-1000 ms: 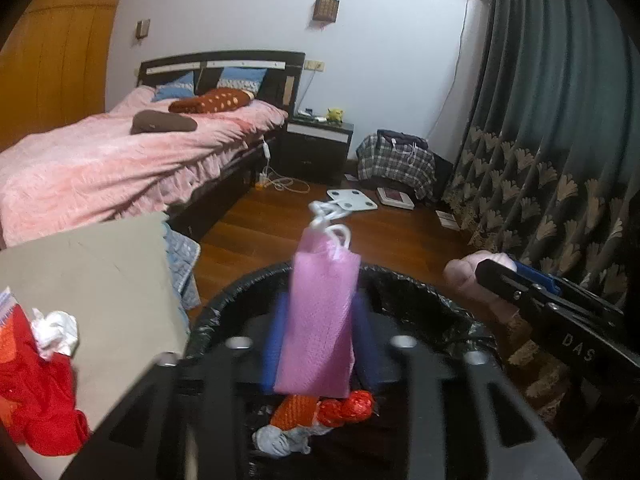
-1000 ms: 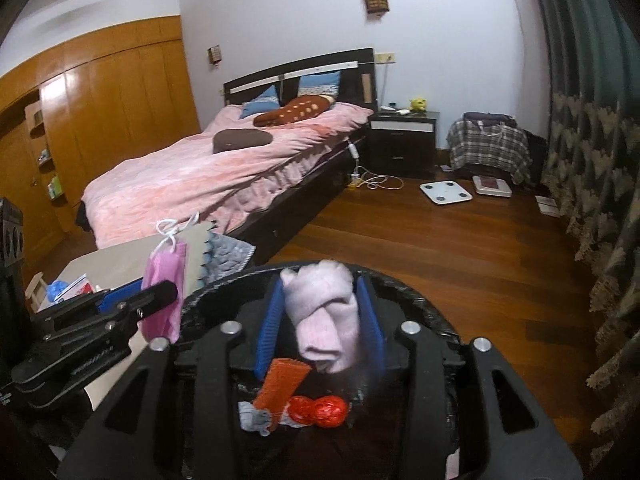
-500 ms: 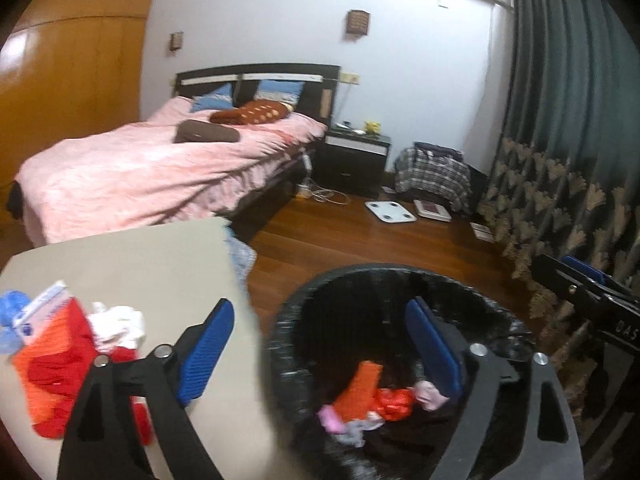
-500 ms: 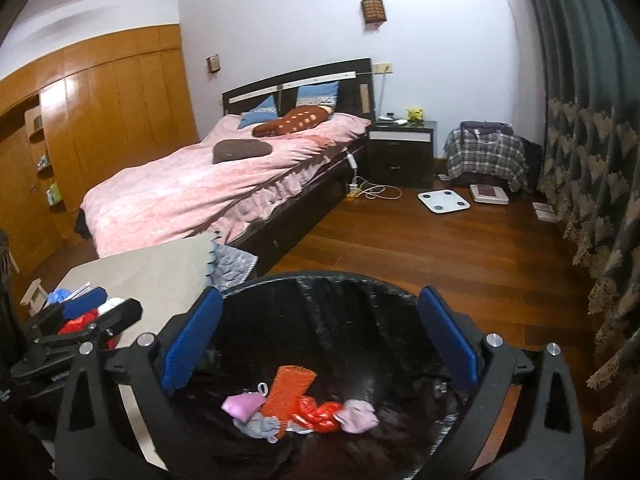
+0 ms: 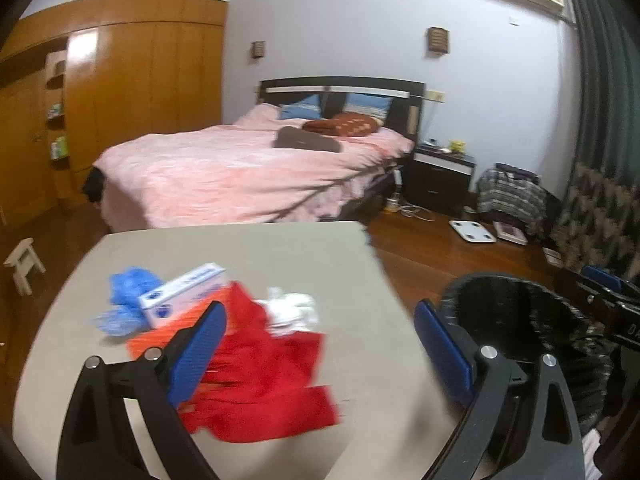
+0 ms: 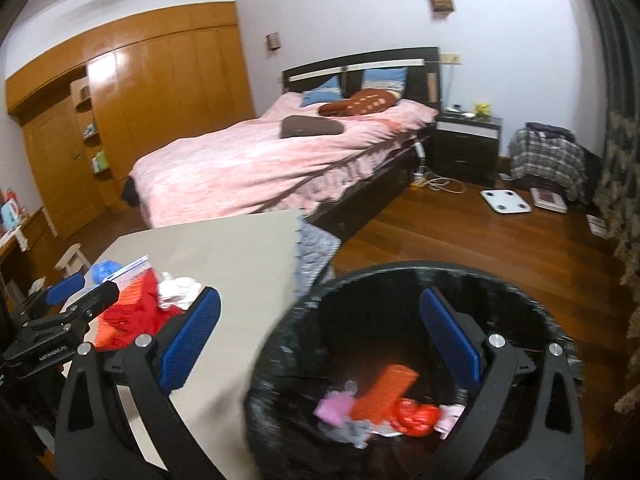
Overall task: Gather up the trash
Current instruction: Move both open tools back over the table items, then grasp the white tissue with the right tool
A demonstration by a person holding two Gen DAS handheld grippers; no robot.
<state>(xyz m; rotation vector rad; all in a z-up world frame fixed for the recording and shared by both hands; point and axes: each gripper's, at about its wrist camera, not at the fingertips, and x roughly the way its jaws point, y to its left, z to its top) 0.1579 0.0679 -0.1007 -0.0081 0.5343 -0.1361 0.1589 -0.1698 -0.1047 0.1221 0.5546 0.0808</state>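
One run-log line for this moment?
left hand-held gripper: open, empty, over table | right hand-held gripper: open, empty | bin: holds trash | red cloth: uncollected

Left hand-held gripper (image 5: 316,344) and right hand-held gripper (image 6: 320,330) both gape wide, empty, angled downward.

Dim, warm indoor light; glare streaks the wardrobe doors (image 5: 82,92). Motion blur smears both views. Fisheye edges bend and darken.

table (image 5: 248,248): your left, cloth (image 5: 260,384), box (image 5: 184,294), tissue (image 5: 292,310) on it | bin (image 6: 400,280): right of table, trash (image 6: 384,404) inside | bed (image 6: 260,160): behind table
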